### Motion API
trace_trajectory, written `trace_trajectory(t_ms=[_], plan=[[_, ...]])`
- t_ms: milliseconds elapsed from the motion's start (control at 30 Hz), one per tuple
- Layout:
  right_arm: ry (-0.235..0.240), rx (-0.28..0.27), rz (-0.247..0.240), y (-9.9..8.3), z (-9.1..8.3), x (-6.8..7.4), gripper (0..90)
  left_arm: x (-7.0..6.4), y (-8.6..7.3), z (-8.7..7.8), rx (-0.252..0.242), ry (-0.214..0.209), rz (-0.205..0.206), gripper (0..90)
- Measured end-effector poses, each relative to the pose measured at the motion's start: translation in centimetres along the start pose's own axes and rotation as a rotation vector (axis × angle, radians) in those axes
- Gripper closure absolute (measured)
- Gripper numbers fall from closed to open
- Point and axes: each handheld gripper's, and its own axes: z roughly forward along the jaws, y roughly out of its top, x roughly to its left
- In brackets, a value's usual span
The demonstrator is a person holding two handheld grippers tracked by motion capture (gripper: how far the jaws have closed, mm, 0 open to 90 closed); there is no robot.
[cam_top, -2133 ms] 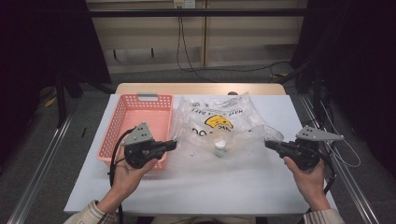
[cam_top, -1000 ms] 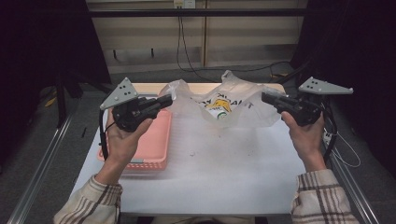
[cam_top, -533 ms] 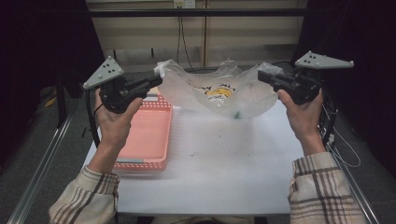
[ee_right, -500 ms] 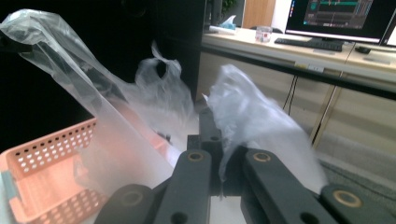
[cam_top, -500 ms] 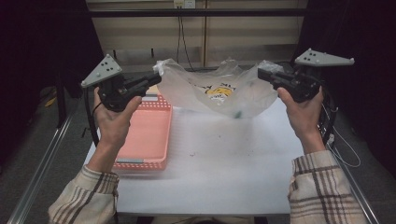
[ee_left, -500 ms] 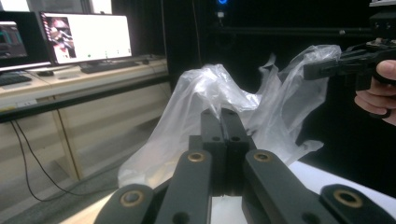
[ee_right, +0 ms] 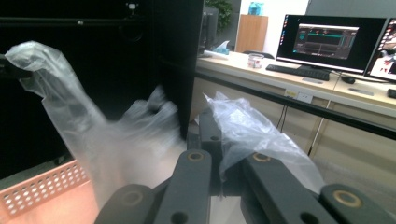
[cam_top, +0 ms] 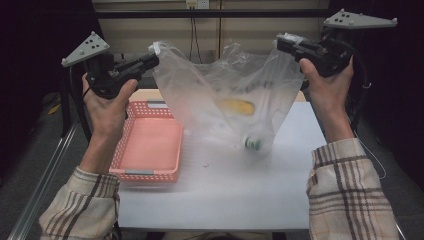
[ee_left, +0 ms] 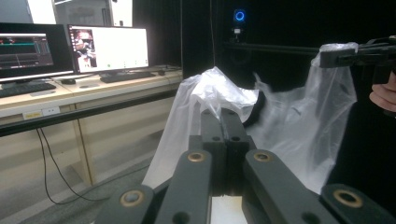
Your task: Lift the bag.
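Clear plastic bag (cam_top: 225,107) hangs above the white table (cam_top: 215,195), right of the pink basket (cam_top: 150,145). Left gripper (cam_top: 152,59) and right gripper (cam_top: 281,42) each clamp a top corner. Film looks thin, limp, slippery; the small bottle (cam_top: 253,143) weights its bottom. Corners seem the best hold.

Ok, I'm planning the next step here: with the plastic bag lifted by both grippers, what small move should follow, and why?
Probably a short shake, or a tilt toward the pink basket. The left gripper and right gripper each pinch a top corner of the plastic bag, which hangs above the table with a small bottle low inside it, so it may need coaxing out.
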Motion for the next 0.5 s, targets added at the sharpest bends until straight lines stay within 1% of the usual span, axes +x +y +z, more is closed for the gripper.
trace_trajectory(t_ms=[100,167,200,267,333,400,500], plan=[[-0.017,0.007,0.009,0.6,0.3,-0.7,90.0,0.2,0.5,0.6,0.004,0.004,0.0,90.0],[-0.043,0.02,0.022,0.6,0.6,-1.4,90.0,0.2,0.4,1.1,0.016,0.004,-0.001,90.0],[-0.045,0.023,0.029,0.4,0.6,-1.7,90.0,0.2,0.2,1.4,0.025,0.003,-0.003,90.0],[-0.06,0.035,0.037,-0.3,1.0,-2.4,90.0,0.4,-0.6,2.1,0.041,0.012,-0.015,90.0],[-0.064,0.055,0.049,-1.5,1.4,-2.9,90.0,0.6,-1.6,2.7,0.067,0.021,-0.016,90.0],[-0.068,0.074,0.059,-2.8,1.7,-3.3,90.0,1.0,-2.5,3.2,0.089,0.024,-0.03,90.0],[-0.077,0.096,0.083,-4.5,2.0,-3.9,90.0,1.2,-3.5,3.7,0.108,0.029,-0.037,90.0]])
